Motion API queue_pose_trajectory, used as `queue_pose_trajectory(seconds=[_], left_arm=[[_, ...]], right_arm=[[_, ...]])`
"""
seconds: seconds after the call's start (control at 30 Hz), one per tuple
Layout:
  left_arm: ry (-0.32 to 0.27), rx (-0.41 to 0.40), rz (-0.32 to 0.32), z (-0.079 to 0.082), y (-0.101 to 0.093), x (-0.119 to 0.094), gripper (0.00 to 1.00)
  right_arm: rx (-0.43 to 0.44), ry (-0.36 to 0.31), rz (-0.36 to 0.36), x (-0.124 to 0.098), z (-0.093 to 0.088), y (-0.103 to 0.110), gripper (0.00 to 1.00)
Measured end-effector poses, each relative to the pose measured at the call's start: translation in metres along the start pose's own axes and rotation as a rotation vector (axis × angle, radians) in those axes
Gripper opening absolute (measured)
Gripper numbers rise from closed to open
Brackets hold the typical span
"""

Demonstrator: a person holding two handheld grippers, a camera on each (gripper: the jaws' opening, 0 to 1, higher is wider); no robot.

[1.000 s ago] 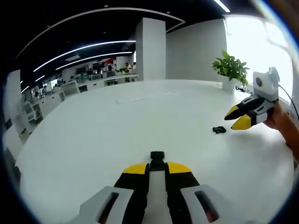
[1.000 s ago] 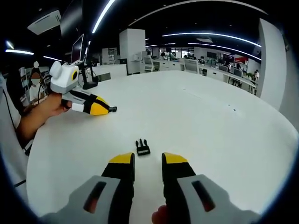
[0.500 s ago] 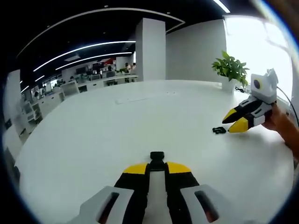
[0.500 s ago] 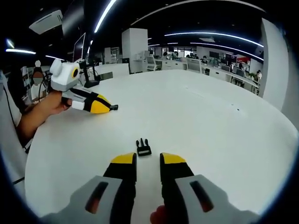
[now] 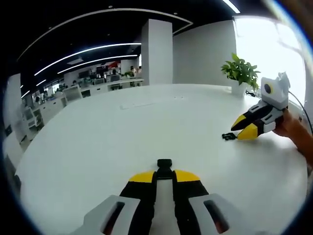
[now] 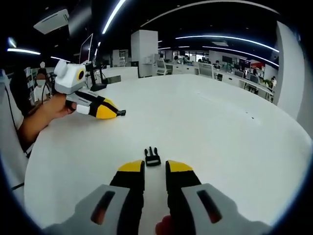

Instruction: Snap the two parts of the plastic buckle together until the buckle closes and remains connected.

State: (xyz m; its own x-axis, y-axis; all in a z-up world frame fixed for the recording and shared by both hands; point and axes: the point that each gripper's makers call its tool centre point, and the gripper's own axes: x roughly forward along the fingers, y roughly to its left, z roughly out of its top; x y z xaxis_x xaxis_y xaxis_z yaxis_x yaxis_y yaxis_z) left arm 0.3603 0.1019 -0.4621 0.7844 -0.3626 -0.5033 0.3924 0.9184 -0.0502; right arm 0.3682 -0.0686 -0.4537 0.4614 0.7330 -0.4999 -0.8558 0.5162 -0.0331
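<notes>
My left gripper [image 5: 164, 174] is shut on one black buckle part [image 5: 164, 166], which sticks out past the yellow fingertips above the white table [image 5: 112, 137]. The other black buckle part [image 6: 152, 157] lies flat on the table, just ahead of my right gripper [image 6: 154, 167], whose jaws stand open a little apart with nothing between them. In the left gripper view that lying part [image 5: 228, 136] sits at the right, touching distance from the right gripper [image 5: 240, 130]. In the right gripper view the left gripper [image 6: 116, 112] hovers at the left, held by a hand, its black part [image 6: 121, 112] at the tip.
A potted green plant [image 5: 241, 73] stands at the table's far edge near the bright window. A monitor and stand [image 6: 93, 73] sit at the table's other end. A person's forearm [image 6: 36, 120] reaches in from the left. Office desks and chairs lie beyond the table.
My right gripper has crept forward and down toward the buckle part on the table, now just at its tips. The left gripper and its held part stay put.
</notes>
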Motion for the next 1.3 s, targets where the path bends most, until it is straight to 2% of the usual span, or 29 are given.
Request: queue_pose_trajectory(seconds=[1.3], left_arm=[[-0.002,0.008,-0.008,-0.0004,0.0004,0.0,0.12]], right_arm=[[-0.017,-0.016,0.012,0.0073,0.0006,0.0005,0.13]])
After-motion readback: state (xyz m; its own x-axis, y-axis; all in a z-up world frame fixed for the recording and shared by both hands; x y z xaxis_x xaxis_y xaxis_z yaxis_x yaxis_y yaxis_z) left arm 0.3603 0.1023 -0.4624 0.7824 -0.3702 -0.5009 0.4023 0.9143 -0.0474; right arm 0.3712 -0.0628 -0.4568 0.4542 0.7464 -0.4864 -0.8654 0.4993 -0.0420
